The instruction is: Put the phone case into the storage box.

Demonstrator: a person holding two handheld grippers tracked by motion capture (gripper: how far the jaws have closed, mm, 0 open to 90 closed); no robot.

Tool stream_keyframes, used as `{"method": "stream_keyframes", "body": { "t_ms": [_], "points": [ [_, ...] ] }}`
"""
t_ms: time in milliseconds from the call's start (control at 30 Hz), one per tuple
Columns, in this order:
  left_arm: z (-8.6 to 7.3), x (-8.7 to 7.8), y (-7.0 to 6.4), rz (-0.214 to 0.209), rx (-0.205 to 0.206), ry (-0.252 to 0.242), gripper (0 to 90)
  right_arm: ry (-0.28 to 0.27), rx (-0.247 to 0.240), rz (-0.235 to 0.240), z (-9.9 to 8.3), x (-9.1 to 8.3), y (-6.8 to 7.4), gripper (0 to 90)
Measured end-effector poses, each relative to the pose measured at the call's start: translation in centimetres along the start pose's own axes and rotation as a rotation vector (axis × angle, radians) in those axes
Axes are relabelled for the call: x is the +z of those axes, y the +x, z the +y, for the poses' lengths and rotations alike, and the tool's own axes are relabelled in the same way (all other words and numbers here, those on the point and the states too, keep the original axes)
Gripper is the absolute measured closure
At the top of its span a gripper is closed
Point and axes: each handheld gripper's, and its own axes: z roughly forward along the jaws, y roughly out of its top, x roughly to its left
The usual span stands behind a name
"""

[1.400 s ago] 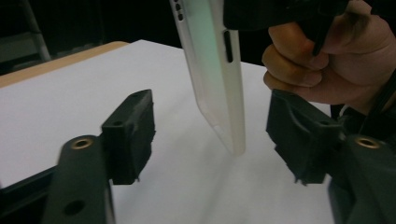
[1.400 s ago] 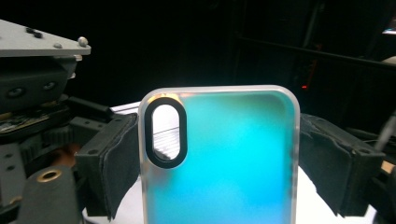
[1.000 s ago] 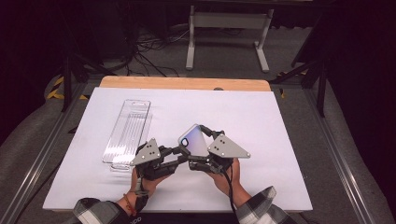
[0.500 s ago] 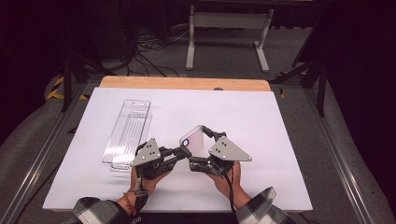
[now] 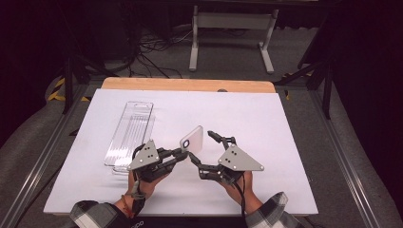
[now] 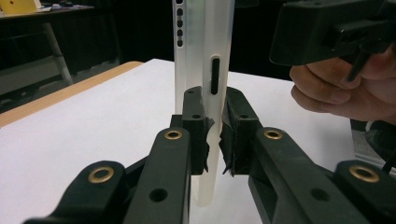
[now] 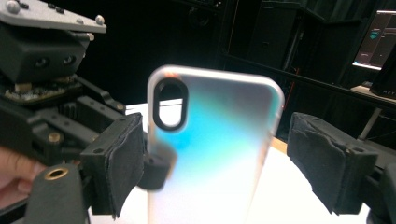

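Left hand-held gripper [image 5: 183, 155] clamped on phone case [image 5: 192, 139] edge, case upright above surface [image 5: 285, 123]. Right hand-held gripper [image 7: 215, 163] jaws apart, straddling case. Step: handover. Next likely: right closes on sides, then left releases.

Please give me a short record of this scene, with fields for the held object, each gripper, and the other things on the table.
held object: phone case, upright, lifted above the table
left gripper: jaws shut on the case's edge
right gripper: jaws open, one on each side of the case, apart from it
other thing: clear plastic package, lying flat left of the grippers
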Motion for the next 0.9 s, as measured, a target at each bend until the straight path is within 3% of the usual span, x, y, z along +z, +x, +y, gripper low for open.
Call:
{"method": "stream_keyframes", "body": {
  "t_ms": [267,667,900],
  "points": [
    [0.3,-0.7,0.2,0.01,0.029,0.017,81.6,0.079,-0.044,-0.021,-1.3,-1.0,-1.1,16.6],
    [0.6,-1.7,0.9,0.015,0.06,0.031,81.6,0.137,-0.031,-0.069,-3.3,-3.0,-2.2,13.4],
    [0.7,-2.0,1.0,0.018,0.074,0.034,81.7,0.155,-0.019,-0.059,-4.1,-3.3,-2.3,11.7]
  ]
}}
